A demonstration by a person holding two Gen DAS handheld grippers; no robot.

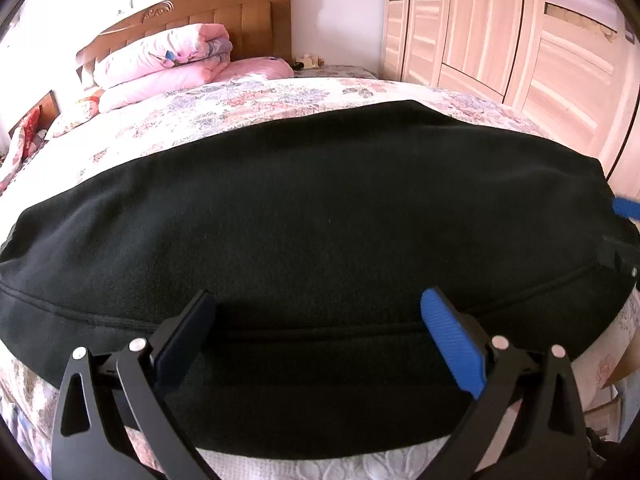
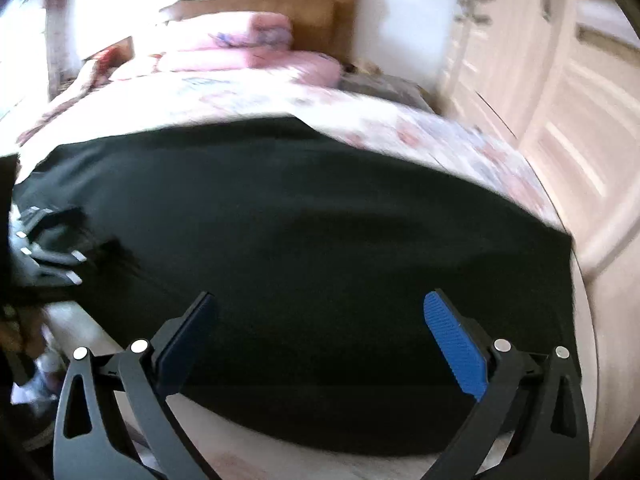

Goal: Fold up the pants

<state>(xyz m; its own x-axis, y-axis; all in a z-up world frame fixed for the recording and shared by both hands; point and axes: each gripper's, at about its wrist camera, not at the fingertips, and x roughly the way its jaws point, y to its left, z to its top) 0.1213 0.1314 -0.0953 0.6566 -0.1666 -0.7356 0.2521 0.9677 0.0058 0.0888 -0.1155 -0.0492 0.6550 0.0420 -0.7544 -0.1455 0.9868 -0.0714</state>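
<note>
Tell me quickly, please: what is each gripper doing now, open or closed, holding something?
Left gripper: open, holding nothing, above the black pants.
Right gripper: open, holding nothing, above the pants too.

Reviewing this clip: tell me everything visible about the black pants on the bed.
The black pants look like soft, matte, fleece-like knit, spread flat and wide across the floral bedspread near its front edge. A stitched seam runs along the near side in the left wrist view. They lie smooth, with few wrinkles. The left claw and right claw are both open over the near edge, gripping nothing; whether either touches the cloth cannot be told. The right view is blurred.
</note>
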